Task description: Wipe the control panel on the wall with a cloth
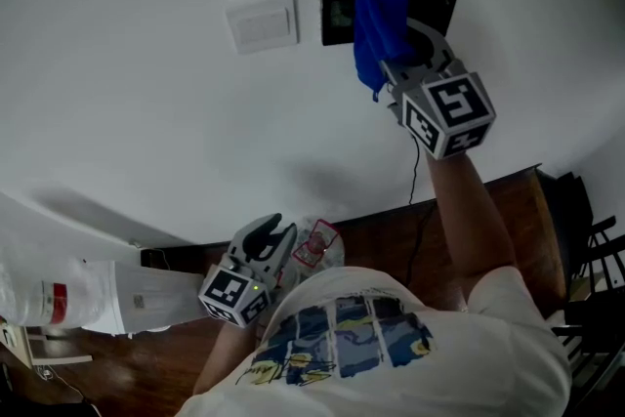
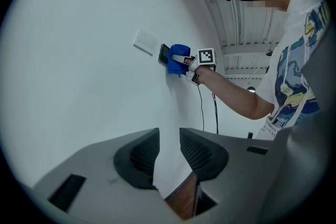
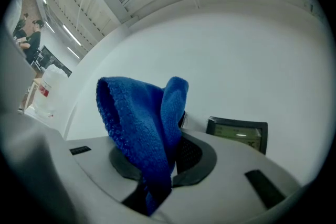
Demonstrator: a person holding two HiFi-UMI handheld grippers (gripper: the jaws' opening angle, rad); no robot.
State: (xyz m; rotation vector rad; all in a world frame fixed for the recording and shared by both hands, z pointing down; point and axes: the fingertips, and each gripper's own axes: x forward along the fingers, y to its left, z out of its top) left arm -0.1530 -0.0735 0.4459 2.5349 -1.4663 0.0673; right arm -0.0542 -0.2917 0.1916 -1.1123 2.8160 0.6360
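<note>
here the right gripper pinches a blue cloth over the control panel, left gripper parted, empty.

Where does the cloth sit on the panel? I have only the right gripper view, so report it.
Observer: In the head view the blue cloth covers the middle of the dark control panel, and the panel shows on both sides of it.
Operator: Report what is left of the panel.
Observer: A white switch plate, on the same wall and apart from the panel.
Operator: Give me the left tool.
Observer: The left tool is held low by the person's chest, with its jaws apart and nothing between them.
</note>
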